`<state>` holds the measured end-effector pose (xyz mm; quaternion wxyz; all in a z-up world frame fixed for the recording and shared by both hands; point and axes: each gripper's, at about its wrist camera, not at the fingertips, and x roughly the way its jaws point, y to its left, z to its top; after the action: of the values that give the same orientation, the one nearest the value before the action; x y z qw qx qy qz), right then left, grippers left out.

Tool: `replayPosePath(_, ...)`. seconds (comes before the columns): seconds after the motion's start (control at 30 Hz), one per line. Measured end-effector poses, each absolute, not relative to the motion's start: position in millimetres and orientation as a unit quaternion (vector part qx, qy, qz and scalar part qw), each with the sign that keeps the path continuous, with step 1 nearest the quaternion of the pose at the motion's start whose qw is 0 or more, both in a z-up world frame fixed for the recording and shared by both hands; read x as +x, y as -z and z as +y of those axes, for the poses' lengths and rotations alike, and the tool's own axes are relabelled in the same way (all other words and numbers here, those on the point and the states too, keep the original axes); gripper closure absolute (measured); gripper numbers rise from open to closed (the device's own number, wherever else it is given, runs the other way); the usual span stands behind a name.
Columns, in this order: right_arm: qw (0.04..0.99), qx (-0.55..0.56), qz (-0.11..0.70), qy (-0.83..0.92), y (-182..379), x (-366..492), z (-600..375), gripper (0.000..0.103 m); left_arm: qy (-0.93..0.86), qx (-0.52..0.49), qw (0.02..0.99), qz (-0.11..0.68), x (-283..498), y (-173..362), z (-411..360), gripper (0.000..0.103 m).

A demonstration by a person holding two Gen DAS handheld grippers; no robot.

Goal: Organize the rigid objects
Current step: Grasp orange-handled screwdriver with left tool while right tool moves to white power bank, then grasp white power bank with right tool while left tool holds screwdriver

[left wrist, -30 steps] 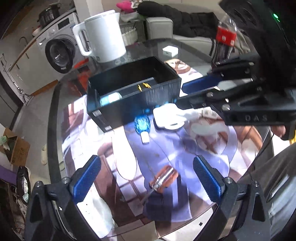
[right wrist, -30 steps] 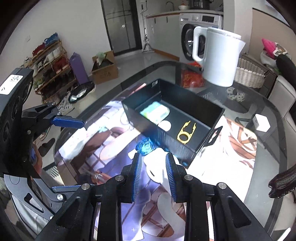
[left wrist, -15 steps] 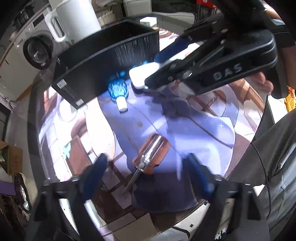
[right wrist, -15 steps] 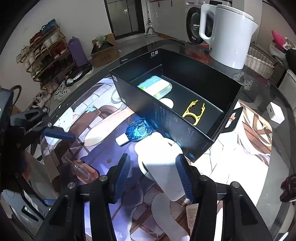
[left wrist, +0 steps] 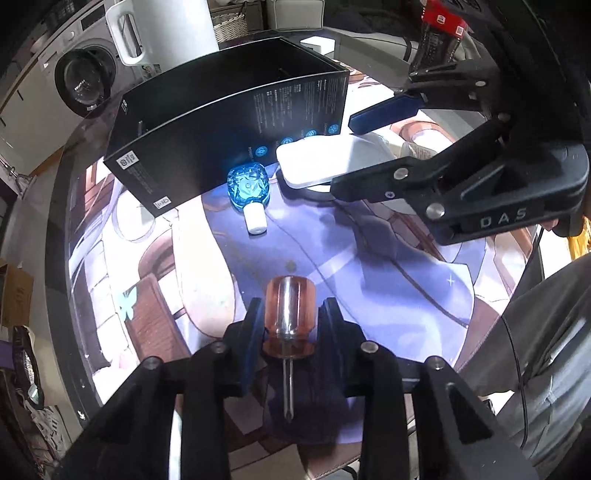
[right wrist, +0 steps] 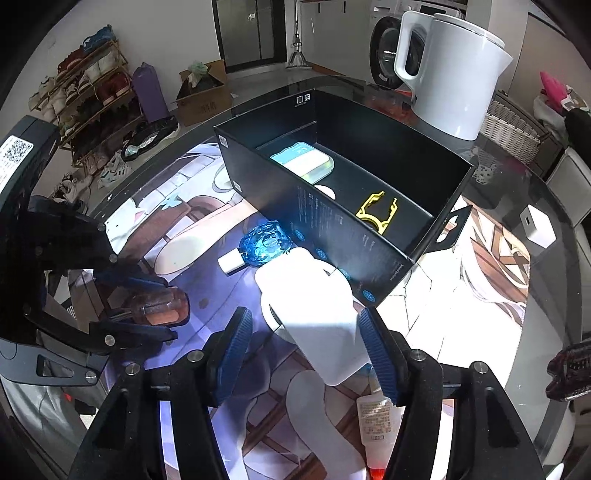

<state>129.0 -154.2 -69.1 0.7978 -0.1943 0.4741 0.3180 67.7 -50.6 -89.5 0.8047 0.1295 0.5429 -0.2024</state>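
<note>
An orange-handled screwdriver (left wrist: 290, 295) lies on the printed mat, shaft towards the camera. My left gripper (left wrist: 291, 308) is closing, and both pads sit against the handle. A flat white case (right wrist: 310, 314) rests in front of the black box (right wrist: 332, 225). My right gripper (right wrist: 304, 319) straddles the case with its jaws opening; there is a gap on the left side. A blue faceted bottle (right wrist: 266, 243) with a white cap lies against the box wall. Inside the box are a teal-and-white case (right wrist: 303, 162) and a yellow clip (right wrist: 376, 214).
A small glue tube (right wrist: 376, 417) lies under my right finger. A white kettle (right wrist: 450, 70) stands behind the box, with a white charger cube (right wrist: 537, 225) to the right. A cola bottle (left wrist: 439, 33) stands at the far edge. The glass table edge runs near left.
The left gripper dropped over the screwdriver and closed from wide open onto its handle. The right gripper lowered around the white case and its jaws spread apart.
</note>
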Motion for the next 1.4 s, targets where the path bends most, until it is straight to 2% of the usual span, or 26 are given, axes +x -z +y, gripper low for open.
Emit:
replayPosePath(0.13,0.796,-0.213,0.473,-0.313,74.5,130.3,-148.6,0.042,0.190,0.126,0.806,0.546,74.0,92.4,-49.3,0.077)
replayPosePath(0.17,0.789,-0.222,0.479,-0.315,77.2,128.7,-146.5,0.052,0.187,0.120,0.808,0.546,76.2,91.7,-46.6,0.078)
replayPosePath(0.27,0.772,-0.238,0.493,-0.324,81.1,118.6,-144.4,0.064,0.181,0.115,0.812,0.543,79.3,88.5,-43.2,0.078)
replayPosePath(0.67,0.740,-0.219,0.522,-0.363,80.5,80.6,-134.0,0.063,0.180,0.111,0.809,0.548,75.3,90.4,-39.4,0.077)
replayPosePath(0.77,0.736,-0.202,0.531,-0.369,84.9,86.3,-132.8,0.051,0.181,0.109,0.807,0.551,77.2,92.0,-38.5,0.077)
replayPosePath(0.9,0.737,-0.160,0.540,-0.373,83.3,100.6,-141.1,0.051,0.181,0.108,0.807,0.552,78.4,92.2,-37.4,0.077)
replayPosePath(1.33,0.751,-0.231,0.513,-0.346,91.6,89.7,-115.5,0.052,0.171,0.102,0.808,0.555,79.8,92.2,-33.5,0.076)
replayPosePath(1.37,0.754,-0.231,0.511,-0.342,91.7,89.3,-114.2,0.053,0.171,0.098,0.809,0.554,80.3,92.7,-32.3,0.076)
replayPosePath(1.4,0.754,-0.235,0.509,-0.342,91.6,88.4,-112.6,0.060,0.170,0.095,0.810,0.553,80.3,92.9,-31.6,0.076)
